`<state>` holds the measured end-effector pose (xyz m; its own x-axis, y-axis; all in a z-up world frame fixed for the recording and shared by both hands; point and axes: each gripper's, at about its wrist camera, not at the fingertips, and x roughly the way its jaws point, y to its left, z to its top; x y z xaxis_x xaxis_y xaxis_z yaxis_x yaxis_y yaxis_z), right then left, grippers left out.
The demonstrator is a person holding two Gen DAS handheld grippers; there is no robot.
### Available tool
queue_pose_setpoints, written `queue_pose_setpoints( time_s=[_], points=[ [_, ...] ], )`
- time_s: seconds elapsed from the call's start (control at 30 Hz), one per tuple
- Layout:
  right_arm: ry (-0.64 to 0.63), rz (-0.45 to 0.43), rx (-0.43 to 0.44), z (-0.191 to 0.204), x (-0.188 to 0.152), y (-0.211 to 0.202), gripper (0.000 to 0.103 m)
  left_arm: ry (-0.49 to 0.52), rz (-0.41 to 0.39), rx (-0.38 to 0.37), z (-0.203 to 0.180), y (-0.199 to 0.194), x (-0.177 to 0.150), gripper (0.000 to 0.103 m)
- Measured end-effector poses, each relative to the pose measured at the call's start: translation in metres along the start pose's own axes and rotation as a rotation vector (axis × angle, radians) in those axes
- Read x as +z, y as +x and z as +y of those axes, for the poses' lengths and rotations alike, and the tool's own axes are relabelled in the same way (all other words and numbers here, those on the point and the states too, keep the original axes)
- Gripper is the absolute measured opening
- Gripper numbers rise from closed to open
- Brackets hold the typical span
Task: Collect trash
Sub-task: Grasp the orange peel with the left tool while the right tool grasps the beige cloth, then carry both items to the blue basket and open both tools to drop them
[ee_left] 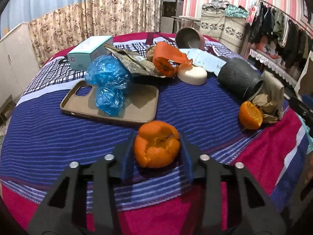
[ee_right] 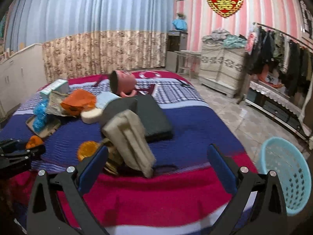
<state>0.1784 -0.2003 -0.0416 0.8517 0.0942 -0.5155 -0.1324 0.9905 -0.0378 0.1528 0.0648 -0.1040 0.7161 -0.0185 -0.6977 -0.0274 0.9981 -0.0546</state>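
Between left hand-held gripper [ee_left: 157, 152] fingers: crumpled, leathery orange peel [ee_left: 157, 144]

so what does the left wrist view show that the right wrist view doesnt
Only the left wrist view shows the left gripper closed around an orange peel and the phone case clearly. Only the right wrist view shows the light blue basket on the floor beside the bed and the open right gripper. Both show the blue plastic bag, white round block and teal box.
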Motion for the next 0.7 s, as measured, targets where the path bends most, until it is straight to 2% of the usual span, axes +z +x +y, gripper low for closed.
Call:
queue_pose_setpoints(
  time_s=[0.1, 0.13, 0.17, 0.23, 0.3, 0.37, 0.43, 0.53, 0.7],
  points=[
    [-0.033, 0.002, 0.03, 0.013, 0.005, 0.01, 0.098, 0.005, -0.017, 0.007, 0.001, -0.006, 0.002, 0.033],
    [-0.045, 0.012, 0.036, 0.017, 0.007, 0.015, 0.092, 0.002, -0.025, 0.015, 0.002, -0.007, 0.003, 0.033],
    [-0.051, 0.02, 0.044, 0.019, 0.008, 0.019, 0.079, -0.003, -0.031, 0.019, 0.003, -0.008, 0.004, 0.033],
    [-0.042, 0.036, 0.067, 0.02, 0.011, 0.024, 0.065, -0.009, -0.045, 0.026, 0.007, -0.014, 0.007, 0.033],
    [-0.031, 0.052, 0.088, 0.02, 0.014, 0.029, 0.059, -0.003, -0.058, 0.04, 0.007, -0.019, 0.01, 0.033],
    [-0.034, 0.067, 0.098, 0.018, 0.016, 0.032, 0.032, 0.001, -0.07, 0.048, 0.009, -0.022, 0.014, 0.033],
    [-0.014, 0.068, 0.117, 0.012, 0.018, 0.031, 0.021, 0.003, -0.085, 0.045, 0.008, -0.028, 0.018, 0.033],
    [0.018, 0.037, 0.126, -0.002, 0.019, 0.021, 0.012, 0.021, -0.113, 0.046, 0.002, -0.035, 0.025, 0.032],
    [0.073, -0.033, 0.112, -0.031, 0.026, -0.009, 0.011, 0.071, -0.155, 0.015, -0.024, -0.049, 0.042, 0.031]
  ],
)
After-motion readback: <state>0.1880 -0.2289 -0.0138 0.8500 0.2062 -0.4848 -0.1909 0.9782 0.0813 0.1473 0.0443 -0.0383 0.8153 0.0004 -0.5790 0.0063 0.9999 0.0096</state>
